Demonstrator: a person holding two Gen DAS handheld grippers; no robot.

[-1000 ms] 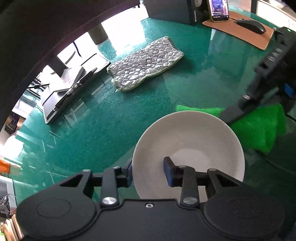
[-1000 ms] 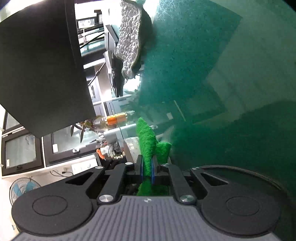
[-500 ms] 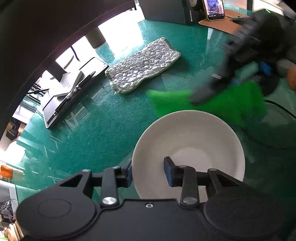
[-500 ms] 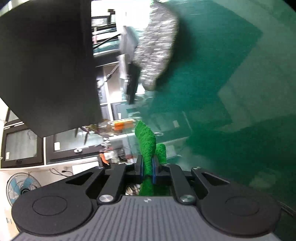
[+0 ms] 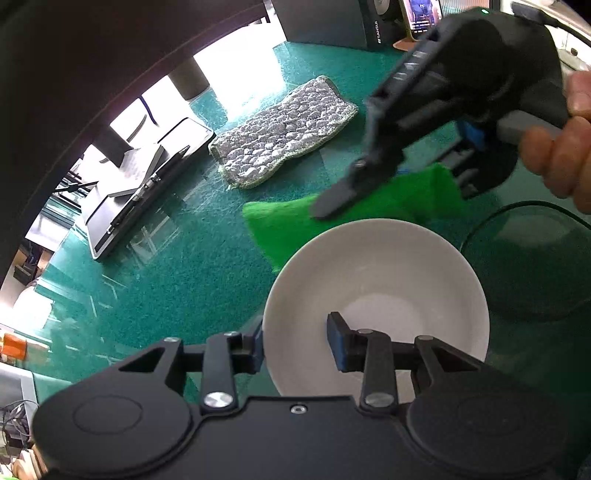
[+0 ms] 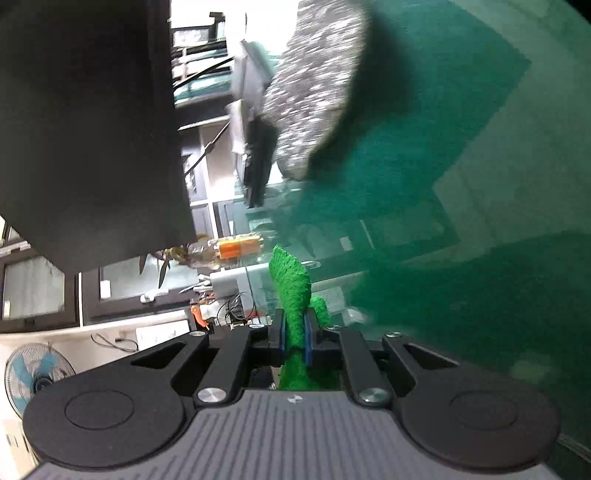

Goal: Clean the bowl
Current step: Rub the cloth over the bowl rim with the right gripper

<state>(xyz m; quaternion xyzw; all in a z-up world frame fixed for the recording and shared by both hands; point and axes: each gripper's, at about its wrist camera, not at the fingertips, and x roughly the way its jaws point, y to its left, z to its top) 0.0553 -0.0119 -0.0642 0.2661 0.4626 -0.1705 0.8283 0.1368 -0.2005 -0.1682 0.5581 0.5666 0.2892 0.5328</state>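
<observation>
A white bowl (image 5: 388, 273) stands on the green glass table (image 5: 166, 277). My left gripper (image 5: 297, 345) is shut on its near rim, one pad outside the wall and one inside. My right gripper (image 5: 343, 195), held by a hand (image 5: 561, 155), hovers just beyond the bowl's far rim. It is shut on a bright green scouring cloth (image 5: 280, 229) that hangs out to the left of the rim. In the right wrist view the right gripper (image 6: 294, 332) pinches the green cloth (image 6: 291, 291) edge-on. The bowl does not show there.
A grey pebbled mat (image 5: 284, 136) lies further back on the table, with a folded stand and pen (image 5: 147, 177) to its left. A speaker (image 5: 332, 22) and phone (image 5: 421, 14) stand at the far edge. A black cable (image 5: 517, 210) curves right of the bowl.
The right gripper has carried the green cloth leftward and now hangs over the bowl's far rim. The left gripper and the bowl have stayed put.
</observation>
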